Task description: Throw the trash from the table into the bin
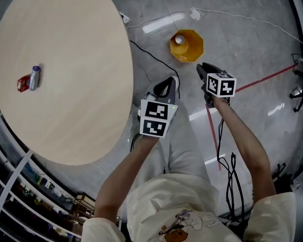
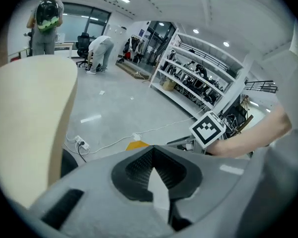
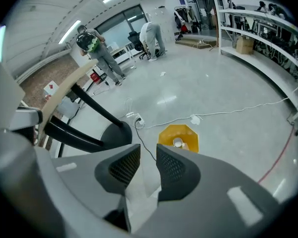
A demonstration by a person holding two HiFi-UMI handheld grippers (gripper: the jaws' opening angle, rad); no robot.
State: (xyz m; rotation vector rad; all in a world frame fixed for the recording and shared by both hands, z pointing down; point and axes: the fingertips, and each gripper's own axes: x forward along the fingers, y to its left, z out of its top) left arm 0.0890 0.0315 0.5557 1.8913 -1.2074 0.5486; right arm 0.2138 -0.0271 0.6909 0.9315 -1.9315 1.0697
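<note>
On the round wooden table [image 1: 65,44], near its left side, lie a red wrapper [image 1: 23,83] and a small silvery can [image 1: 35,77], touching each other. The yellow bin [image 1: 187,45] stands on the floor right of the table with a white cup [image 1: 180,39] inside. Both grippers hang over the floor between table and bin, far from the trash. My left gripper [image 1: 165,86] has its jaws together at the tips [image 2: 153,150], with nothing in them. My right gripper [image 1: 203,70] is just below the bin in the head view; its jaws [image 3: 148,152] stand a little apart and empty, above the bin [image 3: 178,135].
A white cable [image 1: 242,16] and a black cable [image 1: 151,57] run across the grey floor near the bin, and a power strip [image 2: 81,144] lies by the table. A red tape line [image 1: 265,78] crosses the floor. Black table legs [image 3: 84,125] spread left of the bin. Shelves [image 2: 198,83] and people stand far back.
</note>
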